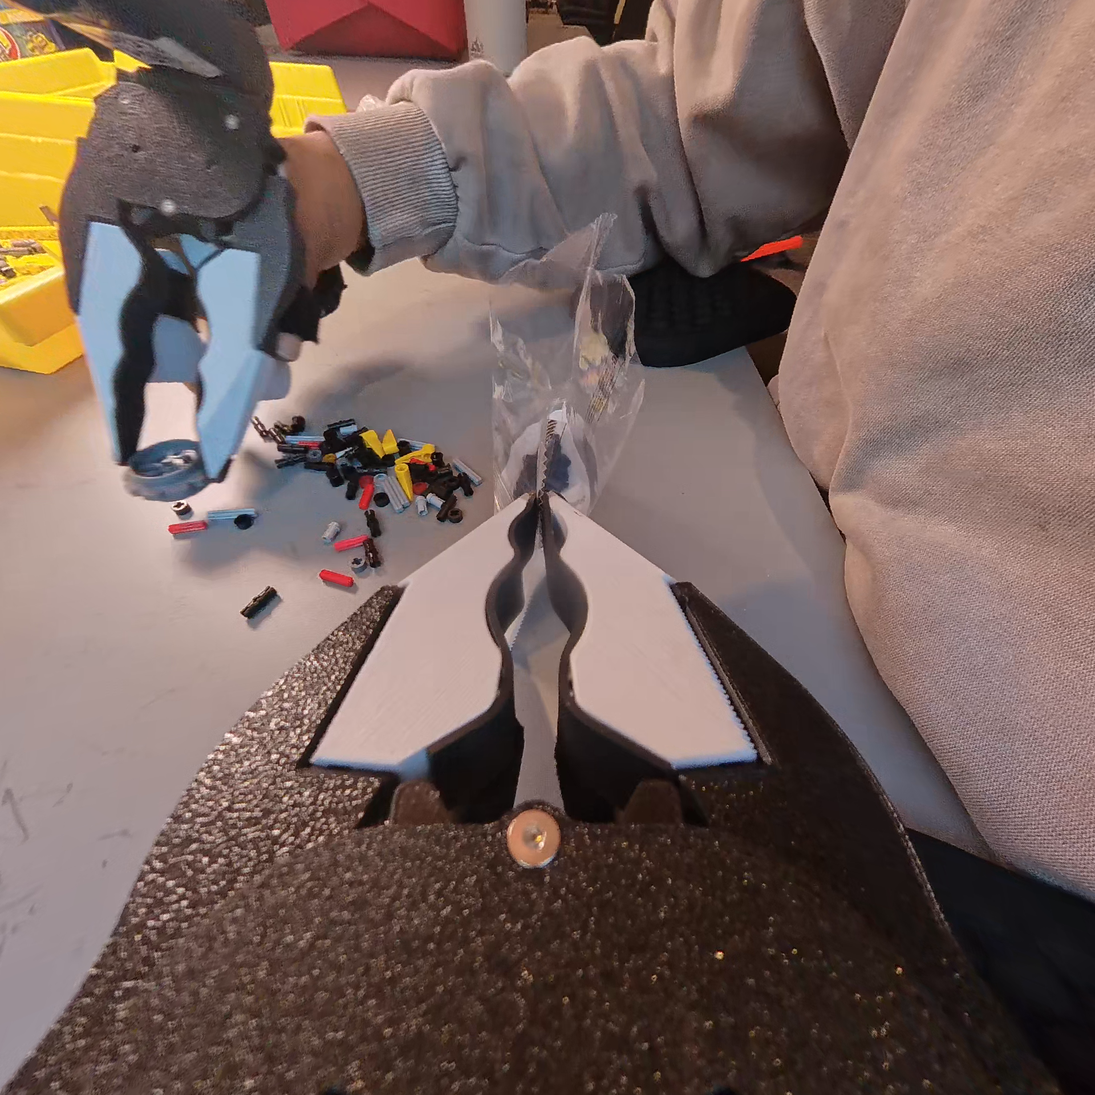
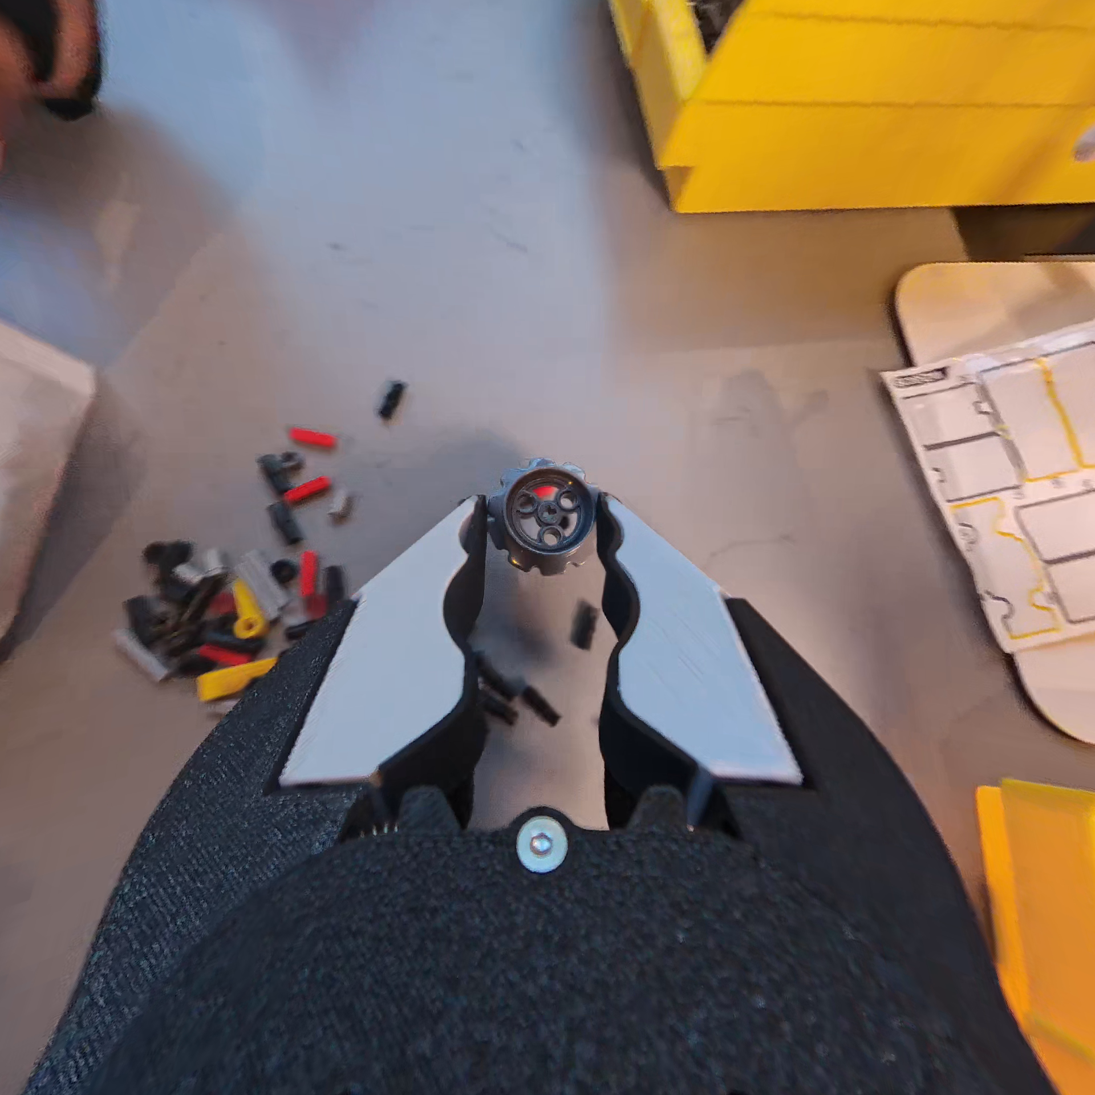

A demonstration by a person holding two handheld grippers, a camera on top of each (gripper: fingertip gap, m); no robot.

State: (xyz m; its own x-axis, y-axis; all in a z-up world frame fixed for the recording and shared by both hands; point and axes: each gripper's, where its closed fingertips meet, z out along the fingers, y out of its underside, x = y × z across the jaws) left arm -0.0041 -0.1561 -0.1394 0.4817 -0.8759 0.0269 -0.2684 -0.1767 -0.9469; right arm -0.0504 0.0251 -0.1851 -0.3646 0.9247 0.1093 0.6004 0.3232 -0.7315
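Left wrist view: your left gripper (image 1: 540, 503) is clenched on the serrated edge of a clear plastic bag (image 1: 569, 379), which stands up from the fingertips above the tabletop (image 1: 148, 681), close to the edge where your grey sleeve (image 1: 533, 178) crosses. Beside the bag, toward the middle of the tabletop, lies a heap of small building pieces (image 1: 379, 468) in black, grey, red and yellow, with strays scattered around it, among them a red pin (image 1: 188, 527) and a black pin (image 1: 259, 602). Beyond the heap your right gripper (image 1: 169, 468) points downward, its pale blue fingers (image 1: 228, 379) grasping a grey toothed wheel (image 1: 163, 474) just above the surface. Yellow bins (image 1: 35, 178) stand along the far edge.

Right wrist view: your right gripper (image 2: 542, 515) holds the same grey toothed wheel (image 2: 545, 515) between its fingertips, the spoked face turned to the camera. The heap of small building pieces (image 2: 219, 610) lies at its left, somewhat blurred. A yellow bin (image 2: 859, 118) sits toward the far right corner, and a printed sheet (image 2: 1019, 480) rests on a pale board (image 2: 977, 302) at the right edge.
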